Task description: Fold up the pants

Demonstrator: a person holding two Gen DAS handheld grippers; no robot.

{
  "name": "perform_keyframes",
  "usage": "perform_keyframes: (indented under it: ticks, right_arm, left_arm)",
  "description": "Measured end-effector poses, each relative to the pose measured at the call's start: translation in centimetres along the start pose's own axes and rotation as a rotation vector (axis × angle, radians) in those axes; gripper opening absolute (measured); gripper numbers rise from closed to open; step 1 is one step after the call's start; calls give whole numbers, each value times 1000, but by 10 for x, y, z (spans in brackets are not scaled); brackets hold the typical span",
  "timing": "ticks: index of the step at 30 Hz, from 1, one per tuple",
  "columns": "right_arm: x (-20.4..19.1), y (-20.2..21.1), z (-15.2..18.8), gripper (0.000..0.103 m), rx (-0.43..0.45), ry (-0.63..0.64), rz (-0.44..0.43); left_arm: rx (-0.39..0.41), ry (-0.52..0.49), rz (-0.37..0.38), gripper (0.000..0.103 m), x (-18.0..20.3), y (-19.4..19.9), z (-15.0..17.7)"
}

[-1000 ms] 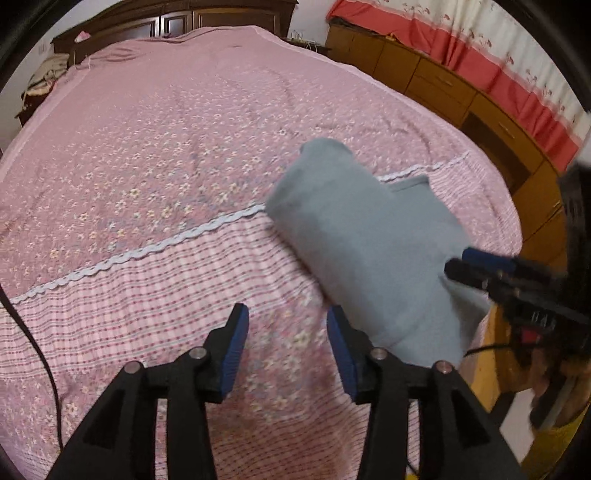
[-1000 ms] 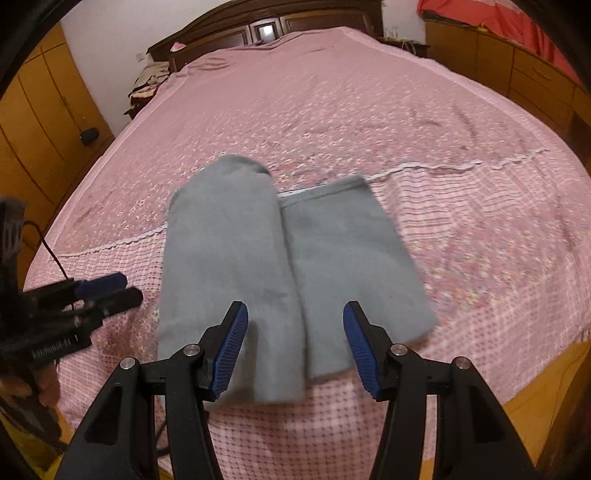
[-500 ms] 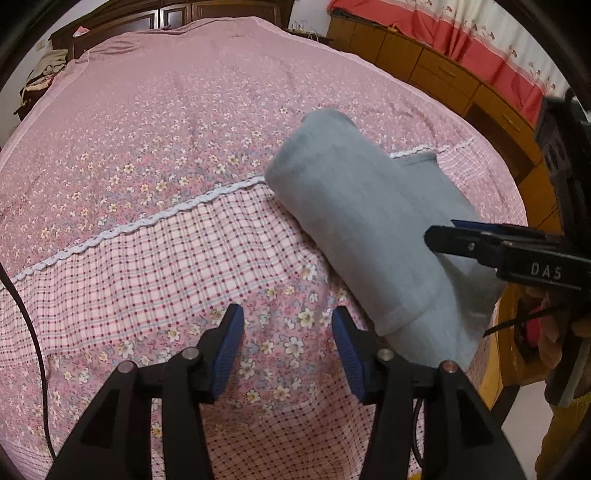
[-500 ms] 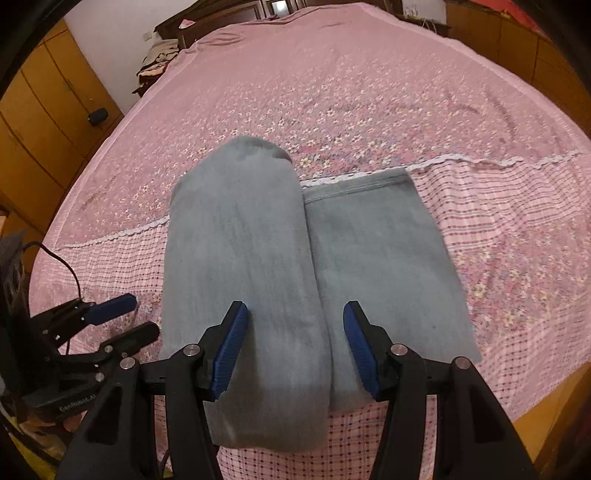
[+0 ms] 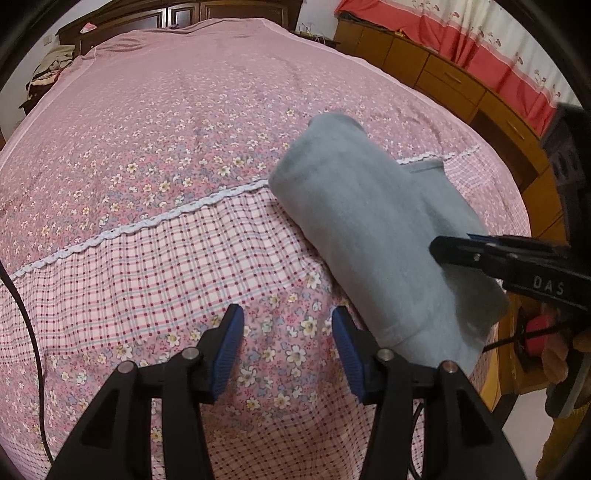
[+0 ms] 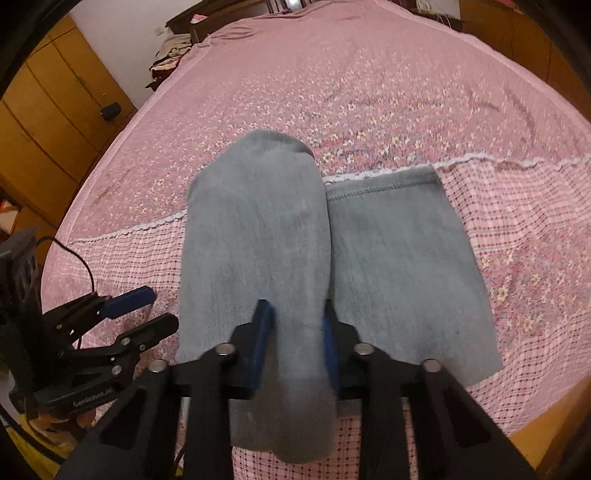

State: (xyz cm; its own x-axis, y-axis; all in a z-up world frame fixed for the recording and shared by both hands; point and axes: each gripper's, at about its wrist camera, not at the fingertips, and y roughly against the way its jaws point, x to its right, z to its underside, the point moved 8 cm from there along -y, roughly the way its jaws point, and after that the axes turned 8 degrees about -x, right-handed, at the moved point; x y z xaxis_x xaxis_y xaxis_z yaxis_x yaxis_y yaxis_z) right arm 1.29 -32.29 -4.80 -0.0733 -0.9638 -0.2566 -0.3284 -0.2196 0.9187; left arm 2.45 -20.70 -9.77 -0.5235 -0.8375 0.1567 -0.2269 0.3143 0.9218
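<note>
Each hand-held gripper is a black frame of angular, strut-like arms with triangular cut-outs, joined by round silver screws. The left hand-held gripper (image 5: 287, 345) has ribbed blue pads (image 5: 227, 349) lining its fingers; a thin black cable runs from it. The right hand-held gripper (image 6: 293, 343) carries the same blue pads (image 6: 260, 347). White letters "DAS" mark its side. Bits of skin show behind both.

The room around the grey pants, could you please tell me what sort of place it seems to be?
Most likely a home bedroom. The pants lie on a wide bed with a pink flowered sheet and a dark wooden headboard; wooden drawers stand under a red curtain, and a yellow wardrobe lines the other side.
</note>
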Motion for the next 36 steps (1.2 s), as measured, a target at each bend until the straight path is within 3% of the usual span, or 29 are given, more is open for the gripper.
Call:
perform_keyframes:
  ticks: [5,11,14,22,30,36]
  right_arm:
    - [-8,12,3,12,44,38,19]
    - [-23,55,-7,11,163,67,-34]
    - [-28,77,-14,11,223,83,-17]
    - [7,110,-23,10,284,38,48]
    - [67,87,-23,10,249,-11,227]
    - [93,51,-22,10,191,-41,214]
  left_arm:
    - [0,-2,2,52,3,-2,0]
    - [23,21,8,52,2,5,-5]
    - [40,20,18,52,3,11,-14]
    - [100,-27,36,52,23,30,-45]
    - [117,-85,55,52,57,24,-64]
    - [153,-159,93,52,89,14,-87]
